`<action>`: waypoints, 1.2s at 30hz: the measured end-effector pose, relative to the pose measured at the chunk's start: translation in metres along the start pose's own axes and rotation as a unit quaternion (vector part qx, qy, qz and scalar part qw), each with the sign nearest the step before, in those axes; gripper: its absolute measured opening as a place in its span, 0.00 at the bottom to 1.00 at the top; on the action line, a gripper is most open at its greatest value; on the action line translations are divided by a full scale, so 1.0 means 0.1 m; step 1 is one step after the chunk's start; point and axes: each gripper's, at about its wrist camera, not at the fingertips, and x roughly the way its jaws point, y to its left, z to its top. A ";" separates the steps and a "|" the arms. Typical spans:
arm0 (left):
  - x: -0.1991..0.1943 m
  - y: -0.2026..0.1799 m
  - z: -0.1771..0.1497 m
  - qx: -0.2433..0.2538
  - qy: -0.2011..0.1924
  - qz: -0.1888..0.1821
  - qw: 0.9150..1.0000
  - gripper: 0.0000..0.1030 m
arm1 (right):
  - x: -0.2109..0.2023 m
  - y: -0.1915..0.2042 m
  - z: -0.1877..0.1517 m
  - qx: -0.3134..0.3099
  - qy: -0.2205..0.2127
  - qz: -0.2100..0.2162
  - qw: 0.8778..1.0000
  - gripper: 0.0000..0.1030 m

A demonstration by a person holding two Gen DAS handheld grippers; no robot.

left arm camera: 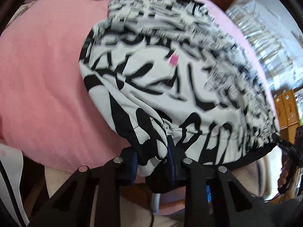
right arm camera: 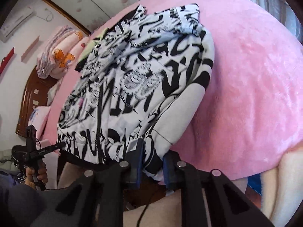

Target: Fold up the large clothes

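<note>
On my left gripper (left arm camera: 152,160) the fingers (left arm camera: 130,162) are nearly closed, pinching one bunched hem corner of the white fleece jacket with black graffiti print (left arm camera: 170,79); beyond them the garment drapes onto the pink plush blanket on the bed (left arm camera: 43,71). My right gripper (right arm camera: 151,162) has its fingers (right arm camera: 135,160) nearly closed on the other hem corner. I judge the bites shallow: thick fleece could slip out on either side. If I carry the hem forward unevenly, the fold could skew, or drag the far end into a heap.
</note>
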 end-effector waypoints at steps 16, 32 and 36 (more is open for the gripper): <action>-0.49 0.04 1.79 -0.056 -0.104 -0.092 0.989 0.24 | -0.16 0.18 1.73 0.051 -0.125 0.076 0.988 0.15; 0.52 0.02 2.81 -0.075 -0.063 -0.070 0.993 0.69 | 0.84 -0.23 2.77 0.122 -0.063 0.064 0.988 0.58; 0.59 -0.12 2.83 0.010 -0.055 -0.041 0.998 0.69 | 0.93 -0.09 2.82 0.031 -0.039 -0.009 0.999 0.58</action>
